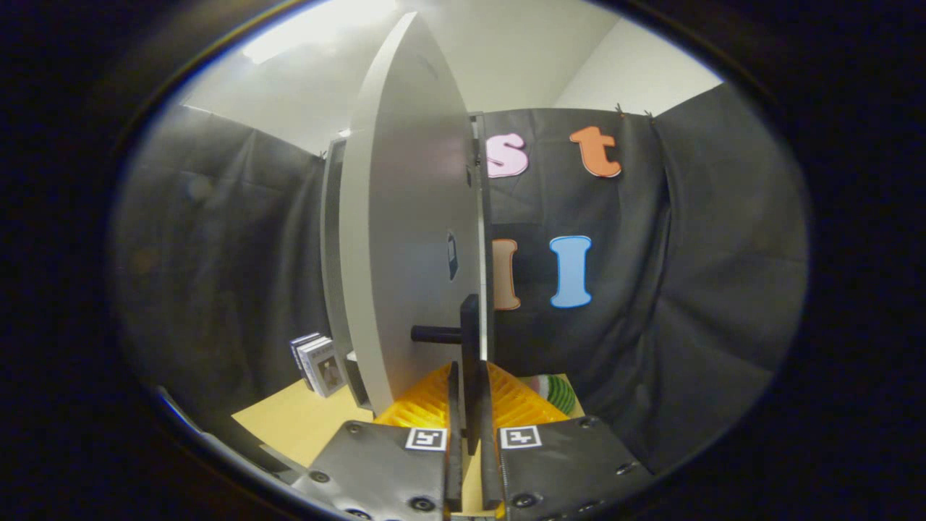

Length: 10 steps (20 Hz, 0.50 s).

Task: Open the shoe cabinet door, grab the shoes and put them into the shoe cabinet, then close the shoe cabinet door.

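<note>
Black door handle [470,340] pinched between gripper [470,391] fingers, cabinet door [412,239] ajar.

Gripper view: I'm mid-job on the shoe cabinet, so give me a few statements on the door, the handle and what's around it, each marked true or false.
1. The gripper has its fingers closed on the dark handle of the cabinet door. True.
2. The door is flat shut against the cabinet. False: it stands swung out, seen nearly edge-on ahead of the fingers.
3. A small stack of boxes sits on the table beside the cabinet. True.
4. A shoe is held between the fingers. False: only the handle's upright bar is between them.
5. A green striped item lies beyond the fingers. True.
</note>
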Tool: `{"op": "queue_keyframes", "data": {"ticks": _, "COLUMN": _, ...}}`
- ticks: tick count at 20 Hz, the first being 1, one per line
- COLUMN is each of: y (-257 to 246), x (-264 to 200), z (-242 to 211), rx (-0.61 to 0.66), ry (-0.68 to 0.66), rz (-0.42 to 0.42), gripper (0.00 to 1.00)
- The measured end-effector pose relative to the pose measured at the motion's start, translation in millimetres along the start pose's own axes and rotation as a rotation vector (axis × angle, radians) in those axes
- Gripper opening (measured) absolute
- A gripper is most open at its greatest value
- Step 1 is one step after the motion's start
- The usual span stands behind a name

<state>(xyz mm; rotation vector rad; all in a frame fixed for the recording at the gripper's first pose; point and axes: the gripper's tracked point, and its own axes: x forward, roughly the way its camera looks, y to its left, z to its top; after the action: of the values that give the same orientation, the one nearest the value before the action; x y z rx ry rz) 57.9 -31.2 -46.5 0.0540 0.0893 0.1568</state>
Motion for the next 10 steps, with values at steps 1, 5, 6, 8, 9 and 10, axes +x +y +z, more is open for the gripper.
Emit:
{"op": "queue_keyframes", "data": {"ticks": 1, "y": -2.0, "x": -0.5, "z": 0.0, "rx": 0.01, "ry": 0.001, "rz": -0.001, "gripper": 0.13}}
{"op": "queue_keyframes", "data": {"ticks": 5, "y": 5.7, "x": 0.4, "z": -1.2, "rx": 0.02, "ry": 0.003, "rz": 0.037, "gripper": 0.1}}
{"op": "queue_keyframes", "data": {"ticks": 6, "y": 3.5, "x": 0.4, "z": -0.5, "rx": 0.008, "ry": 0.002, "rz": 0.049, "gripper": 0.1}}
{"op": "queue_keyframes", "data": {"ticks": 8, "y": 0.7, "x": 0.3, "z": -0.1, "rx": -0.012, "ry": 0.0, "rz": 0.054, "gripper": 0.1}}
{"op": "queue_keyframes", "data": {"ticks": 9, "y": 0.0, "x": -0.3, "z": 1.2, "rx": -0.014, "ry": -0.004, "rz": 0.056, "gripper": 0.11}}
{"op": "queue_keyframes", "data": {"ticks": 10, "y": 0.0, "x": 0.7, "z": 1.5, "rx": -0.014, "ry": -0.009, "rz": 0.052, "gripper": 0.11}}
